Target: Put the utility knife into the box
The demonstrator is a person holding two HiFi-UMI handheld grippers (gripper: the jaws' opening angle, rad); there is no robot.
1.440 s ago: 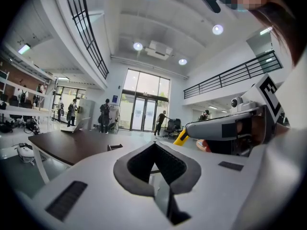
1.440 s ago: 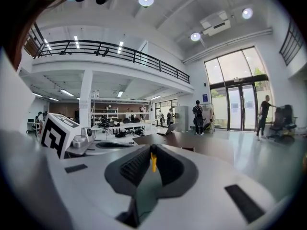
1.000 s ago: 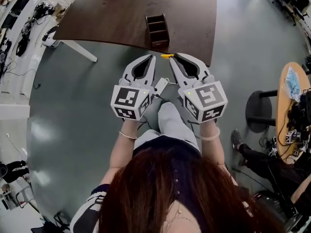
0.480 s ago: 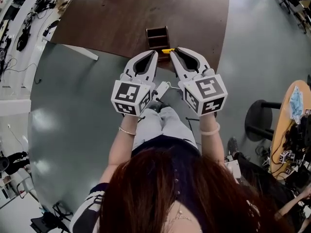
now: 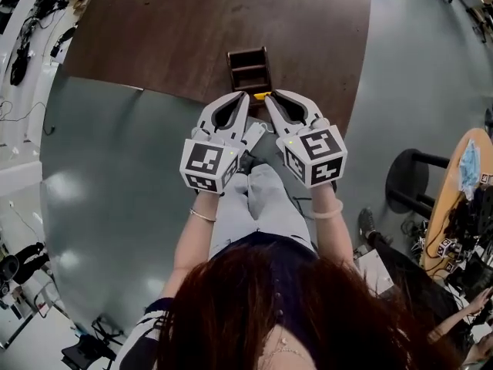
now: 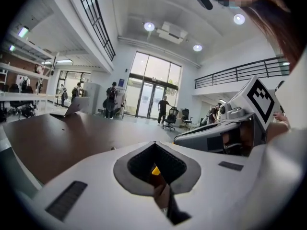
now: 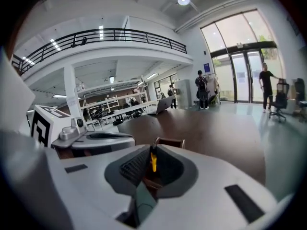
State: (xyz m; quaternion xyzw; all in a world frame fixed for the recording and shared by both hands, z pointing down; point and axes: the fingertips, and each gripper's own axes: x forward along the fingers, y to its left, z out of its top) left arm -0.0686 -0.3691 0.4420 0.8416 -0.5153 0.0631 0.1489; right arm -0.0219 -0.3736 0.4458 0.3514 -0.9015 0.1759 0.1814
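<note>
A dark wooden box (image 5: pixel 249 69) with open compartments stands on the brown table (image 5: pixel 169 37), close to its near edge. A yellow utility knife (image 5: pixel 263 95) lies on the table just in front of the box. My left gripper (image 5: pixel 245 96) and right gripper (image 5: pixel 269 99) are side by side at the table edge, tips on either side of the knife, both shut and empty. The knife's yellow (image 6: pixel 155 170) shows through the hollow behind the left gripper's (image 6: pixel 154 143) closed tips. In the right gripper view the knife (image 7: pixel 153 161) and the box (image 7: pixel 169 142) sit past that gripper's (image 7: pixel 156 140) tips.
The person's legs (image 5: pixel 258 206) are below the grippers on a grey floor. A black stool (image 5: pixel 408 179) and a round wooden table (image 5: pixel 462 168) with clutter stand at the right. A laptop (image 6: pixel 73 107) sits at the brown table's far side. People stand far off by the glass doors.
The person has stepped closer to the table. Both grippers, still shut, have come forward to the table edge, and the knife now lies between their tips.
</note>
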